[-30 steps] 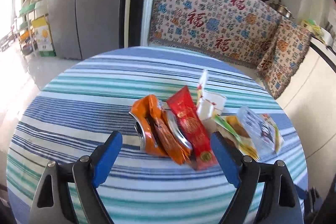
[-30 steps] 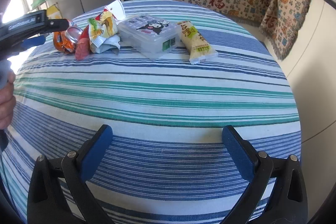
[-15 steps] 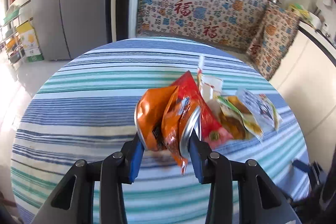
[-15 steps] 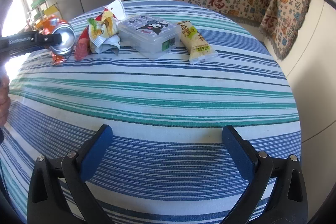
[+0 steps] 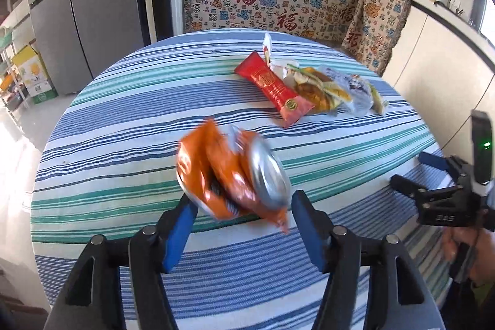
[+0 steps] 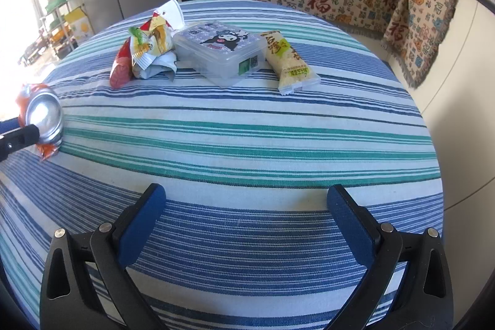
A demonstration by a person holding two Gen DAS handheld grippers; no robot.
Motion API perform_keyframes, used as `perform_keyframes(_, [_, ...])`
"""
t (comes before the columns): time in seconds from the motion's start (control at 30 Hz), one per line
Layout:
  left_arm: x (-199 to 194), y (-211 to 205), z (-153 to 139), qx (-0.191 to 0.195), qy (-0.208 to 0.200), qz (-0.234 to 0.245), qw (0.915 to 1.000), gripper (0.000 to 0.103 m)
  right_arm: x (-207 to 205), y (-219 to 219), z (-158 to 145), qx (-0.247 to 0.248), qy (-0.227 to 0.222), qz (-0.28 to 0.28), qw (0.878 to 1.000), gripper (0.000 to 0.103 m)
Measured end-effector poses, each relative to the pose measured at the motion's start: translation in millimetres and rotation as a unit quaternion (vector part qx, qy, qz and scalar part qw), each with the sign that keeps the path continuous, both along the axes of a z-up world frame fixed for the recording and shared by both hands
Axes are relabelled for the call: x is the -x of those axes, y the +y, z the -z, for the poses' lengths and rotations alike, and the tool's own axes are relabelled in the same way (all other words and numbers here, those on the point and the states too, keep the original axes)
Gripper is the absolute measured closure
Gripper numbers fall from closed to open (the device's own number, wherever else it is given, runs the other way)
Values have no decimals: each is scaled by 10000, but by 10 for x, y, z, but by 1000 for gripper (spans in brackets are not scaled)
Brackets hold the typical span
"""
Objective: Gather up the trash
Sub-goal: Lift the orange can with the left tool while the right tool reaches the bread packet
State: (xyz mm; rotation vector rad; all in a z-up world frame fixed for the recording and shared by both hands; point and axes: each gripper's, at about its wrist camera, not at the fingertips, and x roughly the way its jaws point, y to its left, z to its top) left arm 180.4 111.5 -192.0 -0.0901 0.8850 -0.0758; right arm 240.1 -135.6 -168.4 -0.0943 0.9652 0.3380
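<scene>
while your left gripper (image 5: 241, 215) is hovering near the table's edge, its jaws have just been spreading and are standing apart; the blurred crushed orange can (image 5: 230, 175) is sitting between them, and pad contact cannot be told. your right gripper (image 6: 246, 211) is gaping over bare striped tablecloth (image 6: 247, 138). farther off, a red wrapper (image 5: 275, 87), crumpled wrappers (image 6: 151, 47), a clear plastic box (image 6: 221, 50) and a yellow snack packet (image 6: 287, 59) are lying together.

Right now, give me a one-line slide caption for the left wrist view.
Left claw, jaws just opening around a blurred crushed orange can, above the striped tablecloth; remaining wrappers lie beyond.
</scene>
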Motion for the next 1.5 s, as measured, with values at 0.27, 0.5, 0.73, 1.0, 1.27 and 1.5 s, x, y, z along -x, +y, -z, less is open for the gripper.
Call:
perform_keyframes(0.27, [-118, -23, 200, -86, -1, -62, 9999, 28, -1, -5, 2, 1, -1, -4, 10000, 1])
perform_keyframes(0.5, [70, 62, 119, 25, -174, -93, 9998, 29, -3, -5, 4, 3, -1, -2, 10000, 1])
perform_keyframes(0.73, [-7, 6, 216, 194, -57, -52, 9998, 29, -4, -6, 6, 3, -1, 0, 10000, 1])
perform_keyframes(1.0, [-227, -184, 255, -382, 10, -231, 9990, 25, -4, -7, 9, 2, -2, 0, 10000, 1])
perform_keyframes(1.27, [-283, -158, 258, -411, 24, -354, 9985, 22, -52, -76, -3, -103, 10, -29, 9999, 1])
perform_keyframes(1.5, [-270, -169, 259, -399, 24, -357, 9986, 22, -742, -223, -70, 594, 189, -128, 9980, 12])
